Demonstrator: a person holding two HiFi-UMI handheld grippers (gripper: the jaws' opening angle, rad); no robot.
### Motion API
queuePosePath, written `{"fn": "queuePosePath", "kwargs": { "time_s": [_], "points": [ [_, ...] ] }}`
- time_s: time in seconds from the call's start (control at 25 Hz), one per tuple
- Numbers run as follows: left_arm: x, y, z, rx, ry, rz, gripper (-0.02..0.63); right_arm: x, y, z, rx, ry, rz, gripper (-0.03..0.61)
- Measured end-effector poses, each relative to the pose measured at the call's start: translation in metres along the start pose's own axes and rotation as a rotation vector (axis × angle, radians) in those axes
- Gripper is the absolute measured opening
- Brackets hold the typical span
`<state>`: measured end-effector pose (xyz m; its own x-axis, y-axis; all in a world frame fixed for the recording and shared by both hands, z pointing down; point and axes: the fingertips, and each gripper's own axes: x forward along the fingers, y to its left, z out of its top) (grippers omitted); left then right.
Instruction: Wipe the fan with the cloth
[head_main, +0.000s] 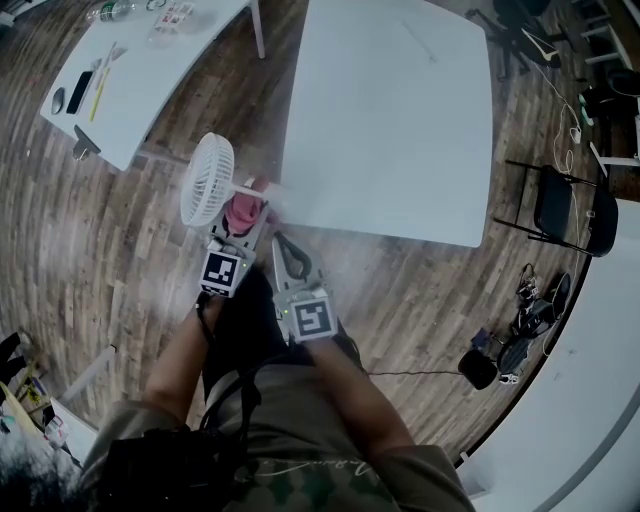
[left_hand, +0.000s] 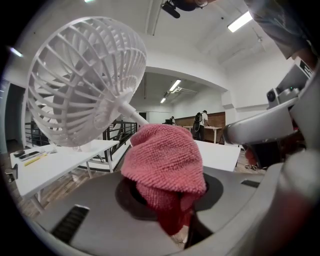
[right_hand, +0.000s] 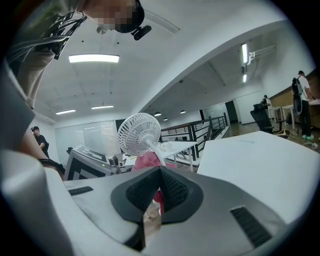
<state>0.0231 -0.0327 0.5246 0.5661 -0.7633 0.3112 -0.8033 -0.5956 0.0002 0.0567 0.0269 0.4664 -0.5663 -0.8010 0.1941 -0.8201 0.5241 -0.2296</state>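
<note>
Head view. The wood floor (head_main: 90, 260) fills most of the frame. A big white counter (head_main: 400, 120) lies at 12 to 1 o'clock. A smaller second counter (head_main: 150, 70), also white, is at 11 o'clock; the items on it are too small to name. A dark chair (head_main: 565, 205) is at 3 o'clock, well apart from the work. The person's arms (head_main: 180, 350) come in from 6 o'clock with one tool in each hand, marker cubes facing up.

The fan (head_main: 207, 180) is white, with a round cage and a thin stem (left_hand: 132, 112). The cage is at 10 o'clock from frame centre, over the floor and just off the big counter's near left corner. In the left gripper view the stem runs from the hub toward 4 o'clock and passes behind the cloth. I cannot tell what carries the fan.

The left tool (left_hand: 170, 189) is at 5 o'clock of the cage in the head view. Its jaws are partly spread and pinch a bunched pink cloth (left_hand: 165, 160). The wad bulges up out of the jaws and a tail hangs in the gap. The top of the wad is at the stem, just beside the hub; I cannot confirm contact.

The right tool (right_hand: 160, 175) is just beside the left tool, at its 4 o'clock in the head view. Its jaws are pressed together. In the right gripper view the stem slants from the cage at 11 o'clock down to the jaw tips. I cannot tell whether the tips nip it. Pink cloth shows just behind the tips.
</note>
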Motion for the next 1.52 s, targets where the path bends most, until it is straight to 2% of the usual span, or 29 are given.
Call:
{"fn": "queuePosePath", "kwargs": {
  "time_s": [0.48, 0.8, 1.04, 1.2, 1.36, 1.52],
  "points": [
    [0.006, 0.0, -0.019, 0.0, 0.005, -0.048, 0.14, 0.003, -0.005, -0.012, -0.02, 0.014, -0.003, -0.002],
    [0.014, 0.001, -0.05, 0.0, 0.069, -0.084, 0.14, -0.001, -0.006, -0.018, -0.006, 0.024, -0.017, -0.002],
    [0.018, 0.002, -0.059, 0.019, 0.073, -0.104, 0.141, -0.009, -0.007, -0.025, -0.005, 0.036, -0.026, -0.002],
    [0.016, 0.006, -0.068, -0.042, 0.101, -0.116, 0.141, -0.012, -0.005, -0.026, 0.001, 0.038, -0.032, -0.002],
    [0.001, 0.029, -0.07, -0.111, 0.105, -0.041, 0.138, -0.016, -0.003, -0.017, 0.002, 0.018, -0.029, -0.002],
    [-0.013, 0.04, -0.048, -0.136, 0.028, 0.017, 0.137, -0.02, -0.005, -0.017, 0.001, 0.013, -0.028, -0.002]
  ]
}}
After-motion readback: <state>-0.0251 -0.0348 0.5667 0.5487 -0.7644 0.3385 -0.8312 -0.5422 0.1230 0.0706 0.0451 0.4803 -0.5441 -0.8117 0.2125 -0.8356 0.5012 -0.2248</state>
